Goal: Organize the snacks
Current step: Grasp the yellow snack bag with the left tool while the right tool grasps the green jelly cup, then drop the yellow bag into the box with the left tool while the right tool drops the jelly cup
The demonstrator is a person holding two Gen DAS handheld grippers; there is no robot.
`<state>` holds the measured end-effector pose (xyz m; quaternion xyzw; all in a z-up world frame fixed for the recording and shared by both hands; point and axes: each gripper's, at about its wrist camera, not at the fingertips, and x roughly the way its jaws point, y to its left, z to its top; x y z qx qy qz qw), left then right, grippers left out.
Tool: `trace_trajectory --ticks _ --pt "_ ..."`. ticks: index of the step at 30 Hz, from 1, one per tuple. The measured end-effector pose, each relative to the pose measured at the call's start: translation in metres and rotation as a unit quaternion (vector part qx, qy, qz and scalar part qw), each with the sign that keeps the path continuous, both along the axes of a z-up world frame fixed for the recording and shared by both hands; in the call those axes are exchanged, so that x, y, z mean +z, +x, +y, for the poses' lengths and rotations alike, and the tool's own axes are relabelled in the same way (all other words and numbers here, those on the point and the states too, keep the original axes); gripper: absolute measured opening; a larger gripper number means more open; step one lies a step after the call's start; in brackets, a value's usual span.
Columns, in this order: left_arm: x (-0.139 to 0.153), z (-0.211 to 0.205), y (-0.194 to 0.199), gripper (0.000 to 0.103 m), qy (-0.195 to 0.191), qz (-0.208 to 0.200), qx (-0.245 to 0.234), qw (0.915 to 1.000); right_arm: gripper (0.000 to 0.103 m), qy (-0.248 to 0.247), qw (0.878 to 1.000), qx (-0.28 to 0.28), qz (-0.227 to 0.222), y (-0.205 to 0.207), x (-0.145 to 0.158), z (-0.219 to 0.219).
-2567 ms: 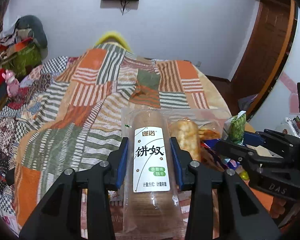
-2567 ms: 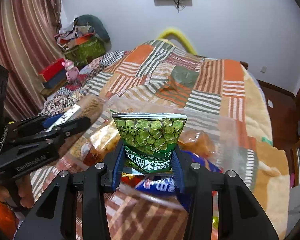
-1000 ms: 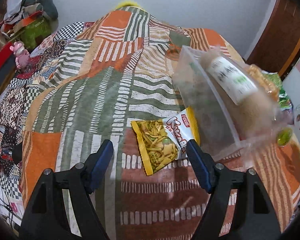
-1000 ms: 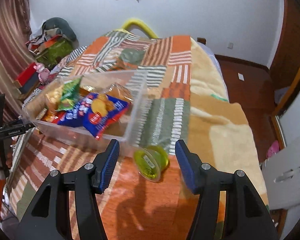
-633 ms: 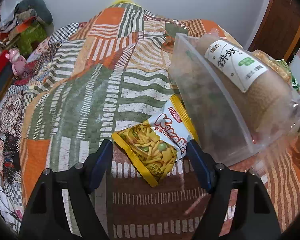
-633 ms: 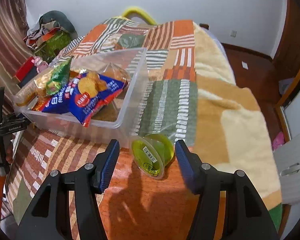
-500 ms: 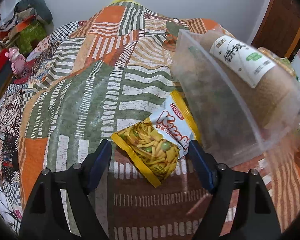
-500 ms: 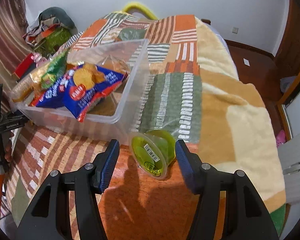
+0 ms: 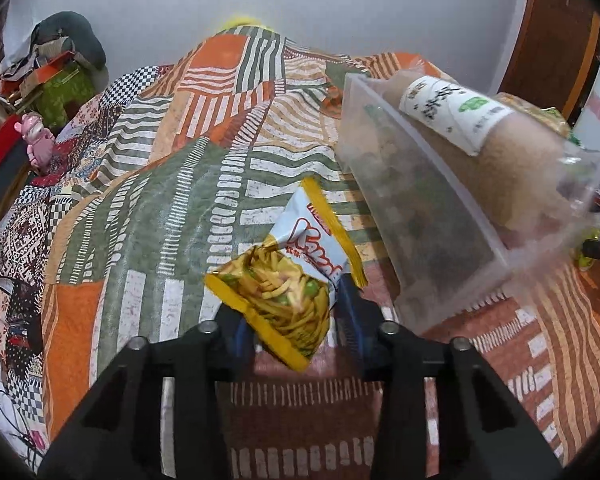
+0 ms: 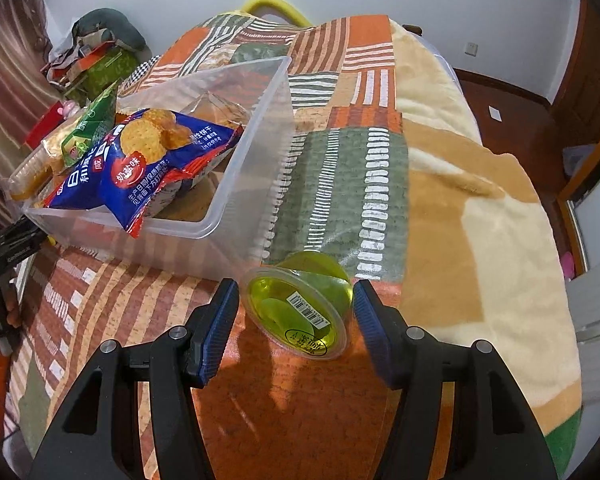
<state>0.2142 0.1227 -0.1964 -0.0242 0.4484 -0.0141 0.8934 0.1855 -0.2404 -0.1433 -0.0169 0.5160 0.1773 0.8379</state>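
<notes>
Half a second ago the left gripper [image 9: 290, 304] straddled the crinkly yellow chip bag [image 9: 288, 276] with jaws wide; now it pinches the bag, lifted off the striped patchwork quilt [image 9: 148, 200] beside the clear plastic bin [image 10: 256, 152] of glossy packets. Jaws spread wide, the right gripper [image 10: 294, 320] flanks the round green jelly cup [image 10: 300, 304], tipped on its side, without touching it.

both wrist cameras look forward and down along their fingers, close over the patchwork bed [image 9: 172, 184]. each faces the far wall; they share the clear bin [image 9: 416, 216], left view from its left, right view from its right.
</notes>
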Motion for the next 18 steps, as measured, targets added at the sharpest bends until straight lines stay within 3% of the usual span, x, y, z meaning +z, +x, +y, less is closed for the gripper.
trace_trajectory --ticks 2,7,18 --pt "0.005 -0.001 -0.007 0.027 0.002 -0.004 -0.001 1.0000 0.057 -0.006 1.000 0.003 0.008 0.002 -0.004 0.002" --pt "0.015 -0.003 -0.019 0.023 0.014 -0.014 -0.007 0.9998 0.056 -0.010 1.000 0.004 0.017 0.005 -0.010 0.004" --pt "0.042 -0.005 -0.043 0.022 -0.001 -0.042 -0.006 0.9991 0.055 -0.003 1.000 -0.019 -0.009 0.000 0.001 -0.006"
